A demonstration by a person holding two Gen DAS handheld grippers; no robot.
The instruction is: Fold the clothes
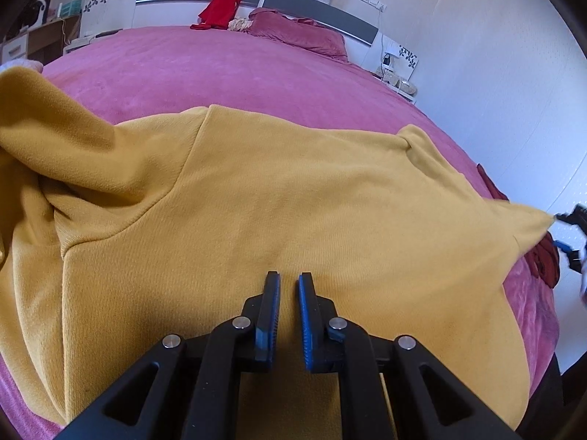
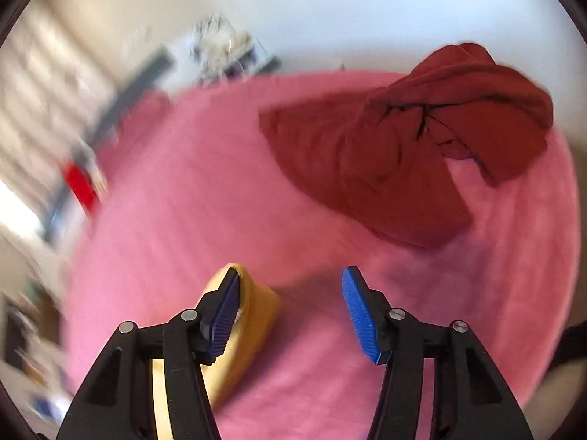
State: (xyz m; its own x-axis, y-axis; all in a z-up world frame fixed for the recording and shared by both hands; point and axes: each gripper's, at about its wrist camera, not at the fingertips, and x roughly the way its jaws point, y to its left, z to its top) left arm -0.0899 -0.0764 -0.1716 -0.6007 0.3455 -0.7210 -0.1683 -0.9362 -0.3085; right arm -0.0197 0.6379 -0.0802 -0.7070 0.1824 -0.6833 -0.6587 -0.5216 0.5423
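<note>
Slack is the main risk now. The yellow top [image 1: 279, 198] lies spread on the pink bed [image 1: 220, 69], its body just ahead of and under the left tool [image 1: 289, 282], with one sleeve bunched up to that tool's left and a far corner drawn out to a point at its right. The left tool's pads stand nearly together with a thin gap showing between them; nothing is pinched in that gap, so as far as I can judge it grips no cloth and only hovers over the fabric or rests on it.

The right tool [image 2: 291, 278] stands well apart. A fold of the yellow top [image 2: 253, 304] lies against its left pad [image 2: 225, 311], but the right pad [image 2: 357, 308] is clear of it, so the cloth is loose. The view from this tool is smeared, which suggests fast motion.

With neither tool clamped, the stretched corner may spring back and wrinkle the spread cloth. The fold could also cling to the ribbed left pad and get dragged. The dark red garment [image 2: 403, 146] ahead and right of this tool could be caught by mistake.
</note>
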